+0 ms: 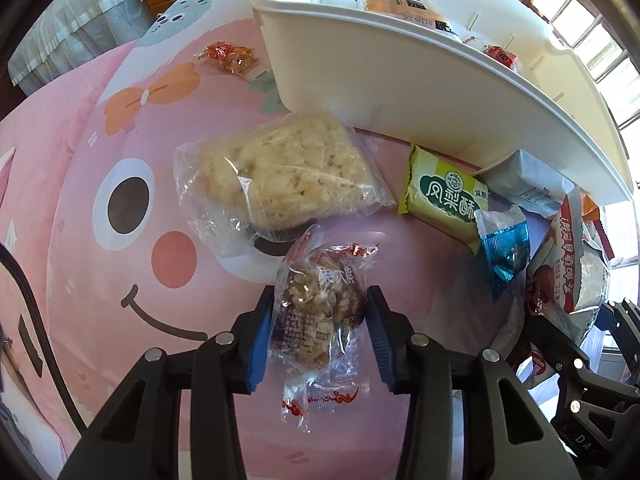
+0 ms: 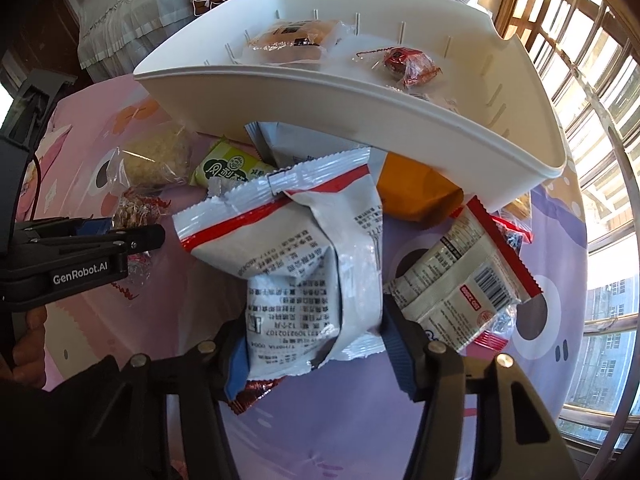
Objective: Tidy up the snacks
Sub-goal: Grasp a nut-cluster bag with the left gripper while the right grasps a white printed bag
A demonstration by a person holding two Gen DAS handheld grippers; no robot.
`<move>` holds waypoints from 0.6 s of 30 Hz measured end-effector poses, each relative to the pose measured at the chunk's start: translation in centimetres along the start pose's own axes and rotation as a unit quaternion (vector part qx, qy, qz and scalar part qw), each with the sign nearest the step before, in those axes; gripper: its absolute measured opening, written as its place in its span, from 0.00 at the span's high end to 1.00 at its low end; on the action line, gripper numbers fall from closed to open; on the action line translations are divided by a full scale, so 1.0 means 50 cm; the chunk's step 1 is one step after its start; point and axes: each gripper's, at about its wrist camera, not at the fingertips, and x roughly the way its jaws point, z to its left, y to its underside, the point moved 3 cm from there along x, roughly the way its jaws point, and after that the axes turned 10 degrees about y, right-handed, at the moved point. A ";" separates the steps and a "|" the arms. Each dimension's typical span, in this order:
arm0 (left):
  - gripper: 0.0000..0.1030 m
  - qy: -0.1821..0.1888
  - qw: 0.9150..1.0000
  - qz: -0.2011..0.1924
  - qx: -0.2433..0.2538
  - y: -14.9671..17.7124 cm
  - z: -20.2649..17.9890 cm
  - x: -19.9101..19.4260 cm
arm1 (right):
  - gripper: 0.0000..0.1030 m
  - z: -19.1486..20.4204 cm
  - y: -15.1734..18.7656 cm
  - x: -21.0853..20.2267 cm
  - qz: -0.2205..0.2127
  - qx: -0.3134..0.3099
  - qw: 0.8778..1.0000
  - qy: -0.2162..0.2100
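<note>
Left tongs: the left tongs point(image 1: 320, 316) were clamped on the brown nut-brittle packet point(image 1: 320, 312), blue pads pressing its two long sides, just above the pink cartoon cloth point(image 1: 80, 220).
Brittle packet axis: its long axis ran straight ahead along the fingers, one crimped end toward the camera, the other toward the white bin point(image 1: 400, 92).
Right tongs: the right tongs point(image 2: 312, 344) were closed on the silver-and-red snack bag point(image 2: 296, 248), gripping only its near, lower part.
Snack bag axis: it stood lengthwise away from the camera, its red-striped crimped end leaning toward the bin wall point(image 2: 360, 112).
Risk, near: the slick wrapper might slide out of the pads, since the clear film is loose around the brittle.
Risk, middle: the tall floppy bag could fold or catch the bin rim as it is lifted over, being held so low.
Risk, far: the two tools were near each other; heading for the same bin at once, they might collide.
Loose snacks: the puffed-rice cake point(image 1: 280, 172) and green pineapple-cake packet point(image 1: 440, 196) lay beside the bin, not yet sorted.
Bin contents: an orange-wrapped pastry point(image 2: 292, 40) and a red candy point(image 2: 408, 64) already lay inside.
</note>
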 end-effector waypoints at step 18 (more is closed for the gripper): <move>0.60 0.024 0.999 -0.021 0.006 0.067 -0.019 -0.056 | 0.50 -0.014 0.045 -0.071 -0.014 0.024 1.000 -0.014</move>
